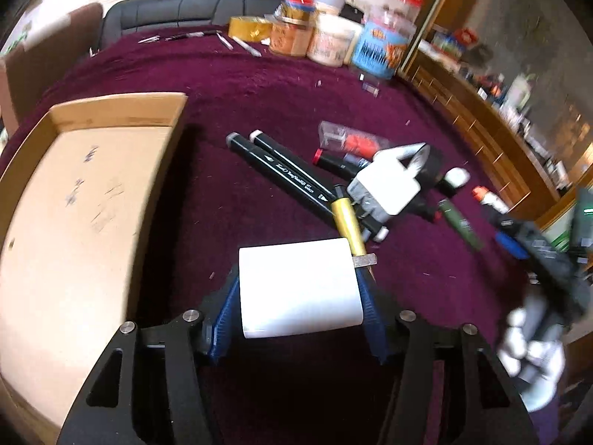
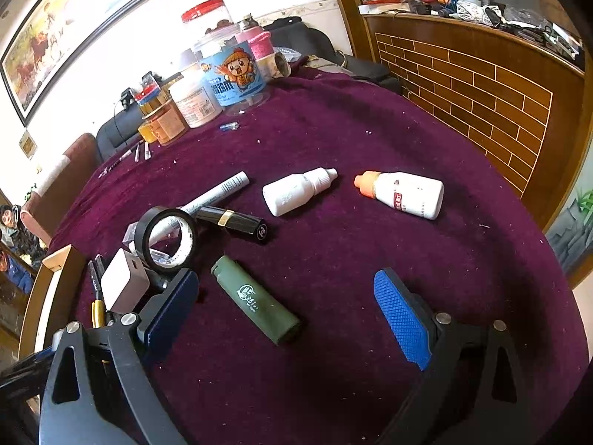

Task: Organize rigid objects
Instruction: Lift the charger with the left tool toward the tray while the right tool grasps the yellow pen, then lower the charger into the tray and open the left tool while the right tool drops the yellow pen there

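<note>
- My left hand-held gripper (image 1: 301,289) clamps a white charger block (image 1: 298,287); wooden tray (image 1: 111,111) at ten o'clock.
- My right hand-held gripper (image 2: 289,309) gapes wide around the green lighter (image 2: 255,300).

My finger pads (image 2: 402,319) are blue with a fine cross-hatch. The cloth (image 2: 333,141) is deep plum. The lighter (image 2: 255,300) is olive green with pale print. Two bottles lie far right: one (image 2: 292,194) all white, one (image 2: 411,194) white with an orange cap. My left grip pinches a plain white block (image 1: 300,287); the tray (image 1: 74,222) is tan wood.
</note>
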Action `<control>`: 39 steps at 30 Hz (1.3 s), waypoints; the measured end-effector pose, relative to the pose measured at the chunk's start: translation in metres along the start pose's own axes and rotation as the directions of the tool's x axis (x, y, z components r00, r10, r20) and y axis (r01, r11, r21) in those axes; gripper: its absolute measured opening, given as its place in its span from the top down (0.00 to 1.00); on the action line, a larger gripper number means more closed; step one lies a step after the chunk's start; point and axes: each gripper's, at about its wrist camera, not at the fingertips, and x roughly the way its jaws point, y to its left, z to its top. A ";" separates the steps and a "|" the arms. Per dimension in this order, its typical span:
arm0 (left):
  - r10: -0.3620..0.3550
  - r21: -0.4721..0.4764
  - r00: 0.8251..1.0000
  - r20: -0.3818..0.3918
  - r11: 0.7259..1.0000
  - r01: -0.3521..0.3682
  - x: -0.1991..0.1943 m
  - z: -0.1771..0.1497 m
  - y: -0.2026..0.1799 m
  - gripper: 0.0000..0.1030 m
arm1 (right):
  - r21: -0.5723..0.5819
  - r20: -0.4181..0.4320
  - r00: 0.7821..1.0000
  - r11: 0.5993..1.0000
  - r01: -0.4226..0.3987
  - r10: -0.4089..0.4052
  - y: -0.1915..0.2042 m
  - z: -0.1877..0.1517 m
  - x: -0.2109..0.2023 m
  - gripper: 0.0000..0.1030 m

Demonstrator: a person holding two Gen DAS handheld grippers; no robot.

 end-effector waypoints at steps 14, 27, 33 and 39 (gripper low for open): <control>-0.071 -0.052 0.992 0.104 0.996 0.077 -0.070 -0.021 0.035 0.49 | -0.381 -0.208 0.965 0.895 -0.230 0.160 0.153 -0.040 -0.021 0.15; 0.000 -0.126 0.982 0.187 0.992 0.024 -0.108 -0.034 0.089 0.49 | -0.454 -0.291 0.953 0.864 -0.217 0.086 0.203 -0.072 0.030 0.92; -0.019 -0.146 0.981 0.193 0.988 0.048 -0.110 -0.022 0.106 0.49 | -0.294 -0.323 0.910 0.886 -0.359 0.261 0.195 -0.049 0.000 0.91; 0.005 -0.159 0.983 0.183 0.987 0.024 -0.103 0.014 0.123 0.49 | -0.148 -0.372 0.816 0.840 -0.522 0.442 0.236 -0.023 0.003 0.91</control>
